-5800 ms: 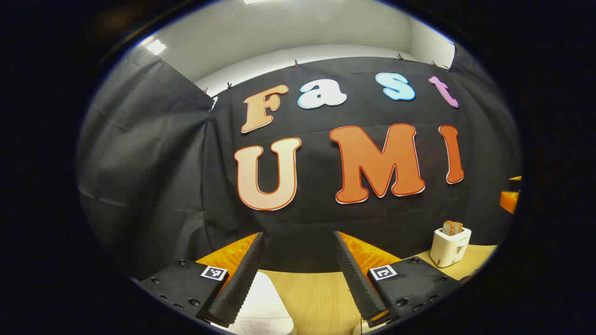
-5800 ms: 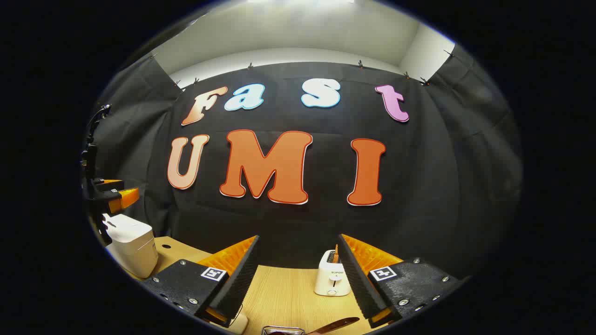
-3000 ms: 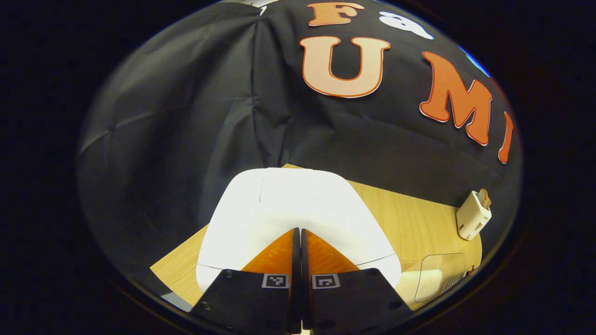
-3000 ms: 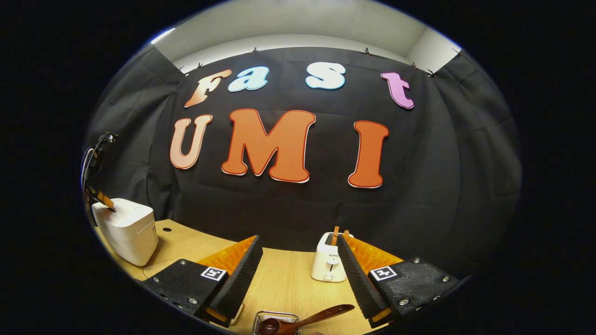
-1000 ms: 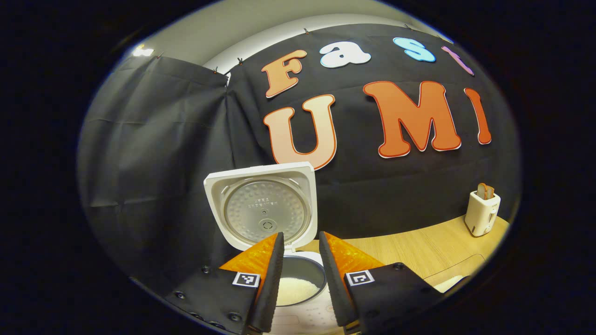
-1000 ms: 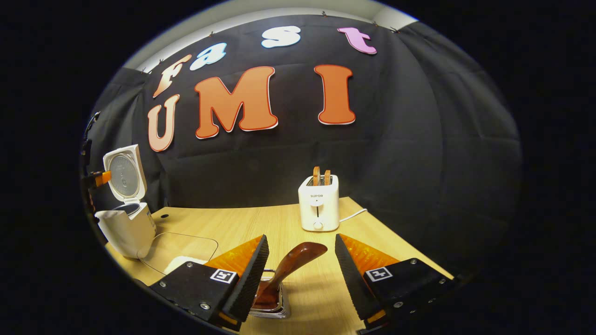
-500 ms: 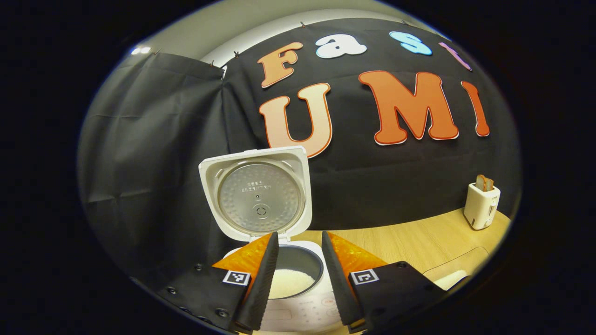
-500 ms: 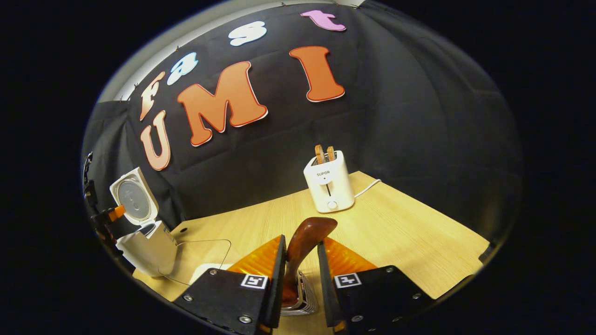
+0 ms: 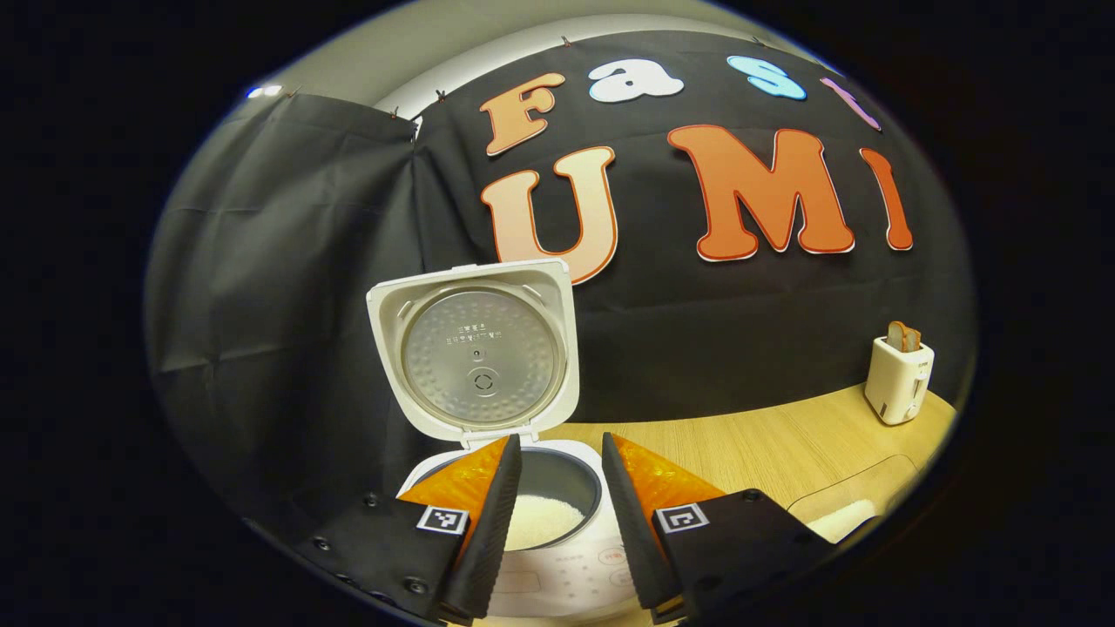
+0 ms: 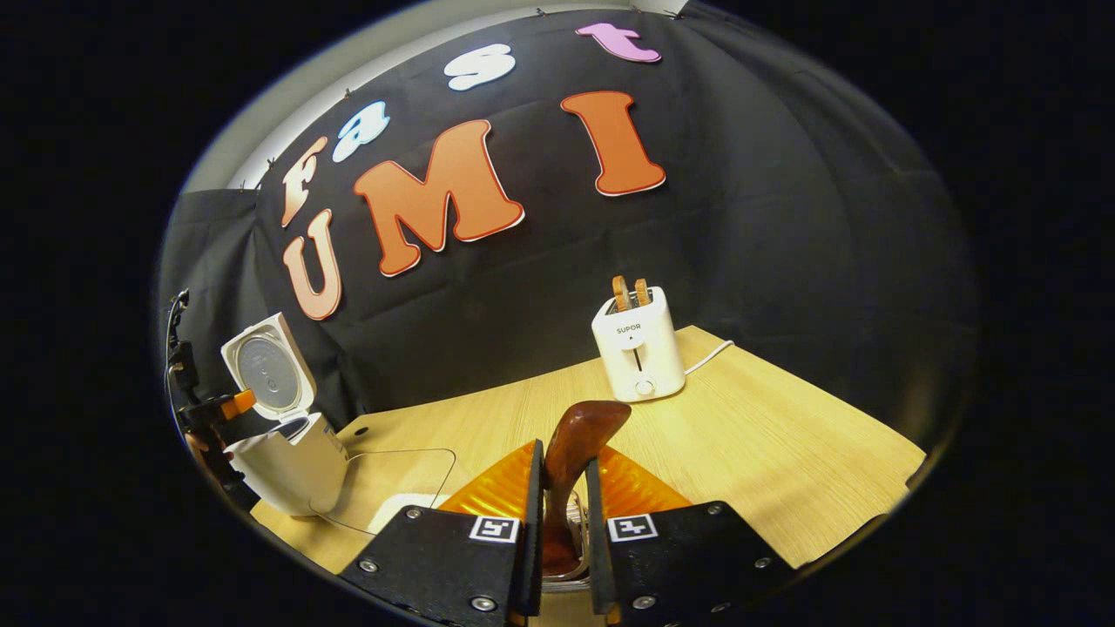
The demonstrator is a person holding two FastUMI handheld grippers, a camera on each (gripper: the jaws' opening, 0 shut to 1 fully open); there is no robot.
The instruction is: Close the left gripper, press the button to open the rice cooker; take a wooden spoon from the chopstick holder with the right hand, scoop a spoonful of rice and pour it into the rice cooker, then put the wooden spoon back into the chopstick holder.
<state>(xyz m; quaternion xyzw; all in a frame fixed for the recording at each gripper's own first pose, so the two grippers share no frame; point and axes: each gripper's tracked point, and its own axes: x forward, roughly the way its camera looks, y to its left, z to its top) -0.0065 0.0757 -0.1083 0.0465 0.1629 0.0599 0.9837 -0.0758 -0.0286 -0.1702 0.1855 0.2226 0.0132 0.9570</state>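
The white rice cooker [image 9: 566, 570] stands open, its lid [image 9: 475, 348] upright and white rice in the inner pot [image 9: 544, 518]. My left gripper [image 9: 560, 446] hovers open just in front of and above the pot, nothing between its fingers. My right gripper [image 10: 564, 457] is shut on the handle of the brown wooden spoon [image 10: 591, 422], which stands in the wire chopstick holder [image 10: 575, 520]; the spoon's bowl is hidden low between the fingers. In the right gripper view, the cooker [image 10: 292, 466] sits far left with the left gripper [image 10: 233, 403] beside its lid.
A white toaster [image 10: 640, 344] with two bread slices stands at the back of the wooden table [image 10: 766, 453], also seen far right [image 9: 897, 387]. A clear container with white rice [image 10: 396, 492] lies between cooker and holder. Black cloth walls close the booth.
The right gripper's fingers have closed on the spoon handle over the last second. The left gripper, open again after the lid popped up, has backed off slightly from the cooker.
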